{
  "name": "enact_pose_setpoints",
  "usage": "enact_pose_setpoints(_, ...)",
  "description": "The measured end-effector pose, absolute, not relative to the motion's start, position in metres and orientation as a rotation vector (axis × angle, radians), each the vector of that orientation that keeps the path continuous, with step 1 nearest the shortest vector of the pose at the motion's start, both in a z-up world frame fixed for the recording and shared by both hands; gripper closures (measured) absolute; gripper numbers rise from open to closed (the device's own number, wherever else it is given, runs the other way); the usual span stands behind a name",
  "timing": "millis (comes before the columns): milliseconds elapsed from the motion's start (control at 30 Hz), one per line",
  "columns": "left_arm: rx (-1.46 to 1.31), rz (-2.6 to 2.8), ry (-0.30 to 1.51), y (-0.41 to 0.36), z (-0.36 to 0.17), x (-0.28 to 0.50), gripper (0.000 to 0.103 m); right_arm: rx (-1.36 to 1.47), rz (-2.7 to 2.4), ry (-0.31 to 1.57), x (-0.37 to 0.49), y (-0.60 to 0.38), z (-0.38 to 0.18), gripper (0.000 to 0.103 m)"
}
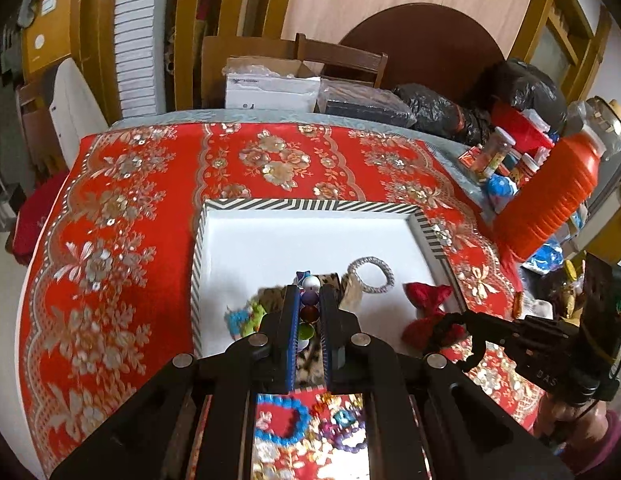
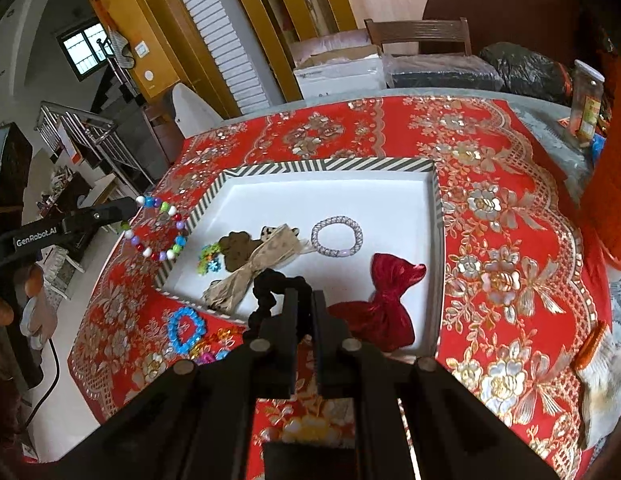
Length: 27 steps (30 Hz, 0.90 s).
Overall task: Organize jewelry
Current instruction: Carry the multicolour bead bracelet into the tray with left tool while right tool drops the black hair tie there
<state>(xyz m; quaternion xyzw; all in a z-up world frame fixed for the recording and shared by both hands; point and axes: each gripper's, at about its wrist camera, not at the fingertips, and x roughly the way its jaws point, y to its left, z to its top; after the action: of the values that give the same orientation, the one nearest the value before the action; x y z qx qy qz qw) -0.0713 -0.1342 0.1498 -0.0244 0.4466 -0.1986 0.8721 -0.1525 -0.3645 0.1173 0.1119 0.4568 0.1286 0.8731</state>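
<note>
A white tray with a striped rim [image 1: 310, 205] [image 2: 330, 165] lies on the red cloth. My left gripper [image 1: 309, 294] [image 2: 132, 212] is shut on a multicoloured bead bracelet [image 1: 309, 312] [image 2: 160, 230] and holds it above the tray's left edge. My right gripper [image 2: 304, 296] [image 1: 438, 330] is shut on a black scrunchie [image 2: 270, 292] over the tray's near edge. In the tray lie a silver bracelet [image 2: 337, 236] [image 1: 370, 274], a red bow [image 2: 384, 300] [image 1: 426, 308], a beige bow [image 2: 254, 268] and small green and blue pieces [image 2: 209, 261].
A blue bead bracelet [image 2: 185, 327] [image 1: 282, 420] and small coloured trinkets [image 2: 214, 346] lie on the cloth before the tray. An orange bottle [image 1: 550, 196], jars and black bags crowd the table's right and back. A white box [image 1: 270, 88] and chairs stand behind.
</note>
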Motion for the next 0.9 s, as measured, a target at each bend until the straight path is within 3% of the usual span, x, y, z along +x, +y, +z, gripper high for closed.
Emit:
enact_pose_setpoints(533, -0.034, -0.489, 1.007, -0.173, 0.107, 0.008, 0.103, 0.27, 0.223, 1.067, -0.094, -0.355, 0.075, 0.097)
enact_pose_setpoints(900, -0.09, -0.361, 1.105, -0.143, 0.053, 0.051, 0.103, 0.237, 0.184, 1.138, -0.074, -0.35, 0.044, 0.097)
